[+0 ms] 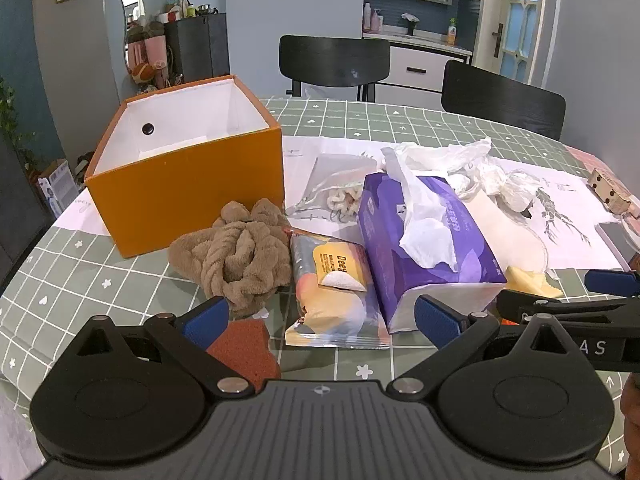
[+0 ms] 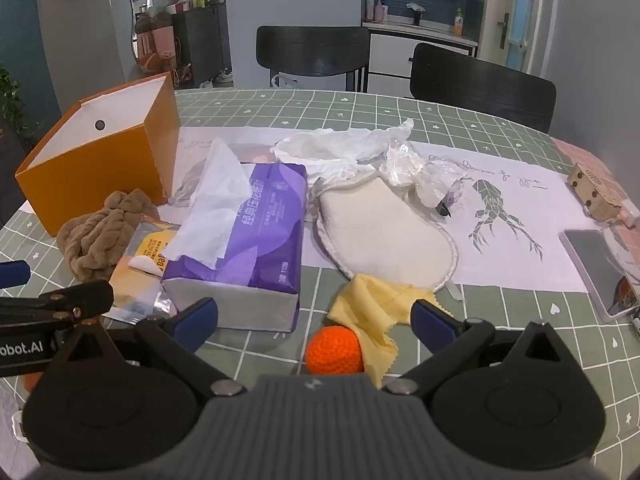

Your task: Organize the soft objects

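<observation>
A: Start at the left of the table. What is there?

B: An open orange box (image 1: 184,196) with a white inside stands on the green checked tablecloth (image 1: 80,276). Nothing shows inside it from here. Touching its front corner lies a brown knotted plush cloth (image 1: 240,256), and nearer the camera a rust-red sponge (image 1: 244,350) sits by one fingertip of the left gripper (image 1: 320,318).

A: Is that gripper holding anything?

B: No. Its jaws stand wide apart, with nothing pressed between the blue pads. A flat packet of cotton pads (image 1: 334,304) lies just ahead of the gap.

A: And further right?

B: Against the packet sits a purple tissue pack (image 2: 252,236) with a white tissue pulled up out of its top. Behind it are a clear bag with a cream scrunchie (image 1: 342,196) and a crumpled white plastic bag (image 2: 344,144). Right of the pack lies a cream wash mitt (image 2: 384,232) on a long printed paper sheet (image 2: 520,240), with a yellow cloth (image 2: 376,308) touching its near edge.

A: The right gripper?

B: The right gripper (image 2: 314,318) is also spread wide and empty. An orange crocheted ball (image 2: 334,350) rests on the tablecloth between its fingers, touching the yellow cloth but neither pad. At far right lie a phone (image 2: 596,264) and a small wooden block (image 2: 592,192).
</observation>
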Motion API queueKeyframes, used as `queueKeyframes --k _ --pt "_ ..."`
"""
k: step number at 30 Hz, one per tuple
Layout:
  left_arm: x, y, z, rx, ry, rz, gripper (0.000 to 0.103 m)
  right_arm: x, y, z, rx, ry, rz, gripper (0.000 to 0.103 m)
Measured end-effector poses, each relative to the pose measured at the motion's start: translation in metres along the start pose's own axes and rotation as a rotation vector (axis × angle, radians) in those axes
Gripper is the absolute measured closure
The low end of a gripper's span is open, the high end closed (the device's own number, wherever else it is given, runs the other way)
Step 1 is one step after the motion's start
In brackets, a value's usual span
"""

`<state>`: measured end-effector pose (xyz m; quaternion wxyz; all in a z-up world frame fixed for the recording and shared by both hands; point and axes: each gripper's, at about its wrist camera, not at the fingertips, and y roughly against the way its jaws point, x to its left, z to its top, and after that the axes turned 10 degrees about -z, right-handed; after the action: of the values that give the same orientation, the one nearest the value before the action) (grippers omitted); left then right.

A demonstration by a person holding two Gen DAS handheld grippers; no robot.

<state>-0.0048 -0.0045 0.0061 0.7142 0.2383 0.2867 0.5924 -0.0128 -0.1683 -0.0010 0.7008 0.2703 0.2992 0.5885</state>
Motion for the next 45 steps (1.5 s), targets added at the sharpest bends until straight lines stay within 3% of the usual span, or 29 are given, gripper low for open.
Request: queueKeyframes --k 45 --pt "-0.0076 0.0037 -0.0018 -0.012 -0.006 -0.013 0.000 -0.0024 0.0025 0.0021 -0.004 -0.004 -0.007 0.002"
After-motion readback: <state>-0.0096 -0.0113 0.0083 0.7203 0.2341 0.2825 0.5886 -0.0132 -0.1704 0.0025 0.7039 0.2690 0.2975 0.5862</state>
